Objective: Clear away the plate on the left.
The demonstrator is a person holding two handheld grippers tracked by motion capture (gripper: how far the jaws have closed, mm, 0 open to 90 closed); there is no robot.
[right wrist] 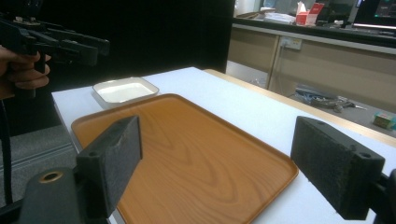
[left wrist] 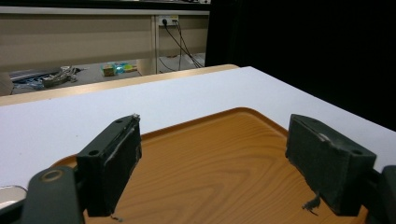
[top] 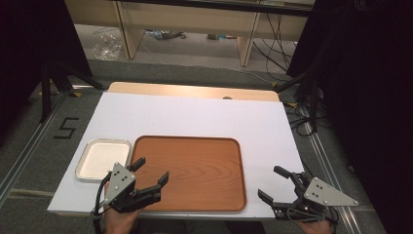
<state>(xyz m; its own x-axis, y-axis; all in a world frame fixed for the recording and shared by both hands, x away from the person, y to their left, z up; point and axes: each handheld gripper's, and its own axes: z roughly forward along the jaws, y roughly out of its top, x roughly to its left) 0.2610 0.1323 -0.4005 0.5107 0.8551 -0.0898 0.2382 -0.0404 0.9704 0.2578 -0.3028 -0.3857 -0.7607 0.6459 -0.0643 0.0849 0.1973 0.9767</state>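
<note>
- Rectangular brown wood-grain tray (top: 195, 170): lies empty on the white-topped desk (top: 195, 114), near its front edge.
- Small white rectangular dish with a metal rim (top: 103, 159): just beside the tray's left side.
- Left gripper (top: 150, 170): jaws spread, holding nothing, over the tray's front left corner.
- Right gripper (top: 273, 183): jaws spread, empty, right of the tray.
- Writing: black tape mark on the floor (top: 66, 127), apparently a "5"; no brand legible.

Both held low at the near edge, left gripper (top: 152, 171) and right gripper (top: 271, 183), jaws spread wide, gripping nothing.
</note>
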